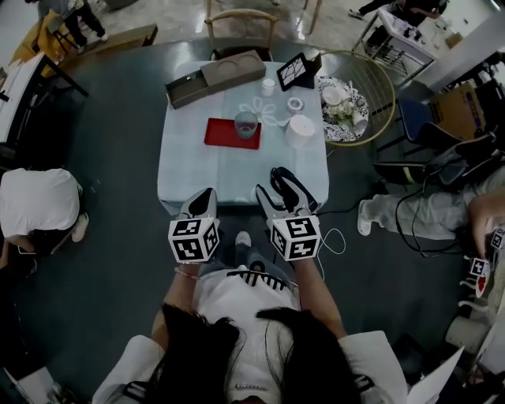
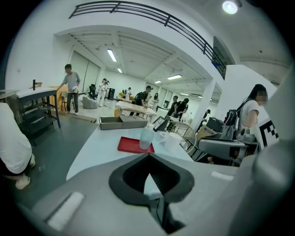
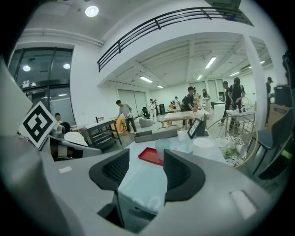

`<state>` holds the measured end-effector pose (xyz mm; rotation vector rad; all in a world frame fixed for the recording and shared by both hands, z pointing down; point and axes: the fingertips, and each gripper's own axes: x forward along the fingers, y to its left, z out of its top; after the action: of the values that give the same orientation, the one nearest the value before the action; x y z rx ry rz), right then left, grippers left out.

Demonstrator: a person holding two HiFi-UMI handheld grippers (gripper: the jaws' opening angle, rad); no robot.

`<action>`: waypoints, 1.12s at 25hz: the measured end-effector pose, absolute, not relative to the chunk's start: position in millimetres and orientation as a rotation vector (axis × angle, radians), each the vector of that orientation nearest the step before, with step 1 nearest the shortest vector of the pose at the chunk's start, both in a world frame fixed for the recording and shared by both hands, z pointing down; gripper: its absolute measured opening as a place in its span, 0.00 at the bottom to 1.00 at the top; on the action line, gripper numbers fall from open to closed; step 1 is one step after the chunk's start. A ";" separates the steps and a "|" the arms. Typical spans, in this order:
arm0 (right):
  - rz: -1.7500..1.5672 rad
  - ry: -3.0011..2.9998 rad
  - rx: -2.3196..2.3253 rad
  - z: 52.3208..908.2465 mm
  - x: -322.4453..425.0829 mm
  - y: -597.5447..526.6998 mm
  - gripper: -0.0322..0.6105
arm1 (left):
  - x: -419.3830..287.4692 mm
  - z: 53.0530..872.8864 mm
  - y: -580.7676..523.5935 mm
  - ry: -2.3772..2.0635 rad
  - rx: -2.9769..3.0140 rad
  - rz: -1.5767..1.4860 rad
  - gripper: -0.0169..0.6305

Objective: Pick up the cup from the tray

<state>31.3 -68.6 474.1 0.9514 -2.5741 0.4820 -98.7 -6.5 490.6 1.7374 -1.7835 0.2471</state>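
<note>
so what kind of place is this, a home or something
Probably a big open lab or workshop hall, not a home: a black-railed mezzanine over a high white ceiling, long fluorescent strip lights, and people standing at long workbenches.

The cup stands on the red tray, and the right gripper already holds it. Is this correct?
No: the right gripper holds nothing. The right gripper view shows its jaws apart and empty; the cup stands on the red tray farther ahead.

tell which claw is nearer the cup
Right, slightly: the right claw is over the near table edge, right of the cup; the left claw farther back, left of it.
</note>
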 end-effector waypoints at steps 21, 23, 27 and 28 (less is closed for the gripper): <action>0.520 -2.554 1.013 496.9 -44.1 -165.2 0.69 | -148.0 497.9 -112.4 -1.698 1.835 0.350 0.03; 0.511 -2.535 1.022 505.7 -54.5 -179.1 0.70 | -154.6 502.8 -125.4 -1.687 1.837 0.373 0.03; 0.511 -2.483 1.018 529.1 -73.4 -201.3 0.73 | -164.4 512.7 -149.1 -1.665 1.836 0.407 0.03; 0.509 -2.460 1.005 537.3 -77.6 -204.0 0.73 | -166.2 515.8 -152.3 -1.657 1.832 0.417 0.03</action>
<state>-77.6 -204.0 537.3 1.0054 -2.4600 0.5085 -166.2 -152.3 515.8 1.8323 -1.6568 0.4171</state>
